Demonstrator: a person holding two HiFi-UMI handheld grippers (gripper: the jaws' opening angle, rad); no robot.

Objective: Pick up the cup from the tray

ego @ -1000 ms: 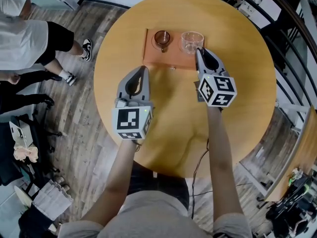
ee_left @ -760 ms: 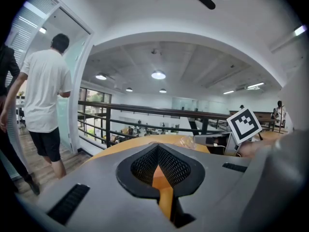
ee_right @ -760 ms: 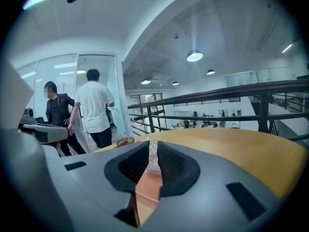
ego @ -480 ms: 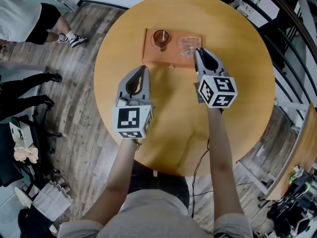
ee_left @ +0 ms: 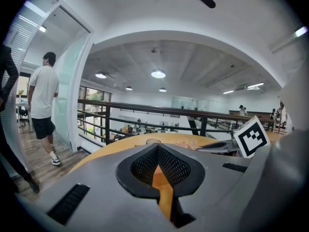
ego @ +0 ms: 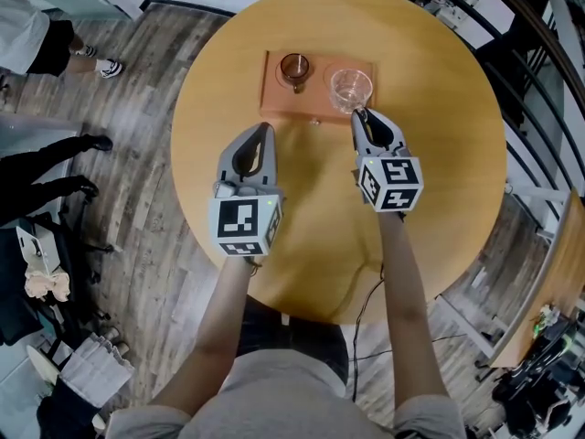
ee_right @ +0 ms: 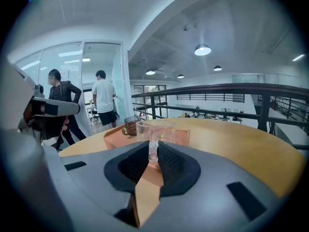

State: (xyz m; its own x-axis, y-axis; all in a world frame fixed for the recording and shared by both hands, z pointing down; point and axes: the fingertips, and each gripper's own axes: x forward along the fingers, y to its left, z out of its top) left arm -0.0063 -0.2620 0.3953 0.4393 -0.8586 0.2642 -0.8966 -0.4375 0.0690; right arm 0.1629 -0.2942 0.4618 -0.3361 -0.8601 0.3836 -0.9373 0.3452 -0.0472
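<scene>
A flat orange tray (ego: 274, 108) lies on the far side of a round yellow-brown wooden table (ego: 439, 181). Two cups are at the tray. A small brown glass cup (ego: 295, 67) stands on the left part of the tray. A clear glass cup with a handle (ego: 351, 87) is at the right part of the tray, near the tray's front edge.

The right gripper (ego: 359, 114) reaches to the front edge of the tray, on its right side. Its two dark jaws are pinched on the clear glass cup's handle. In the right gripper view the see-through handle fills the thin gap between the jaws, and the cup (ee_right: 155, 129) sits just past the jaw tips, with the tray under it. I cannot tell if the bottom of the cup touches the tray.

The left gripper (ego: 265, 128) is in front of the tray, just off its left corner, above the bare table. Its jaw tips are pressed together and nothing is between them.

Far to the left of the tray, off the table, a person in a white shirt and dark shorts (ee_left: 43, 115) stands on the grey wooden floor (ego: 137, 199)
</scene>
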